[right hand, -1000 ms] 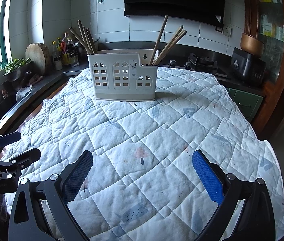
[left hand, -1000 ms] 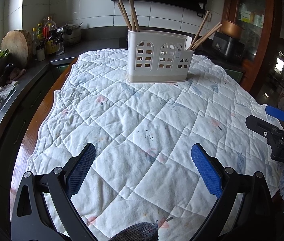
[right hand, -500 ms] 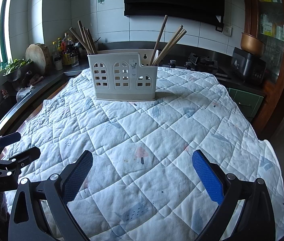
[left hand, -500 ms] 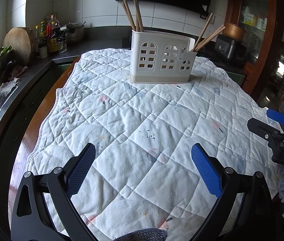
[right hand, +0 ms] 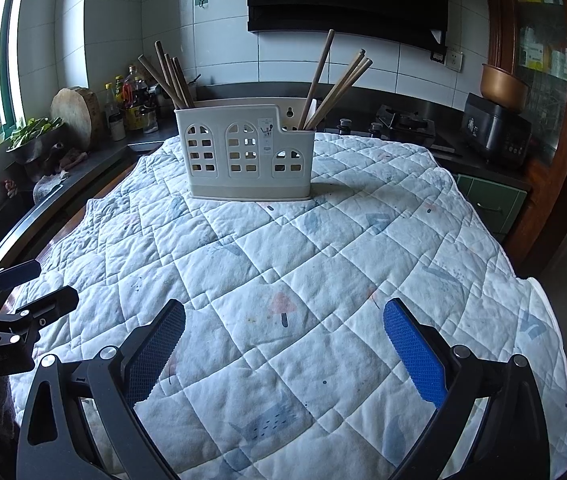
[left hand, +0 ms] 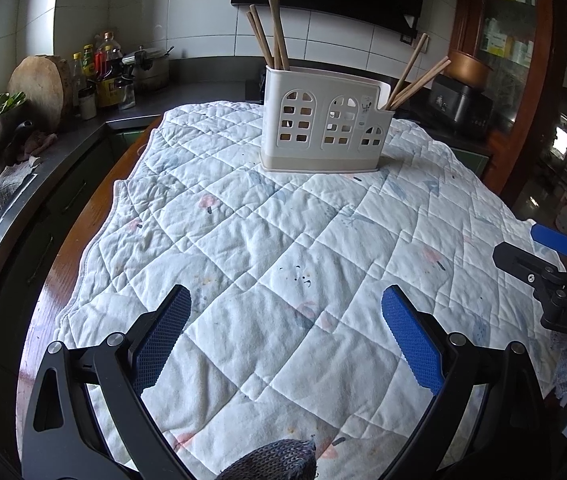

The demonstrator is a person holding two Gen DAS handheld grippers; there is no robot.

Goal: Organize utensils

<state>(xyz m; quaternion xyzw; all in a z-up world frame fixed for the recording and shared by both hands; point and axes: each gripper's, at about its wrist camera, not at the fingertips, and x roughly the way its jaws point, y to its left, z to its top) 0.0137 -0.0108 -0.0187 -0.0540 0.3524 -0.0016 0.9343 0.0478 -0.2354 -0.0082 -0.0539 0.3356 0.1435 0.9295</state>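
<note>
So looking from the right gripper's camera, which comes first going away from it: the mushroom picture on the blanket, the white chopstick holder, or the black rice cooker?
From the right gripper:
1. Mushroom picture, on the blanket just ahead between the fingers.
2. White chopstick holder, standing mid-table, slightly left.
3. Black rice cooker, on the counter beyond the table, far right.

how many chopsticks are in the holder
8 visible: four in the left end compartment of the white holder, four in the lower right end compartment. Sticks overlap, so one more may be hidden; the middle compartment shows none.
</note>
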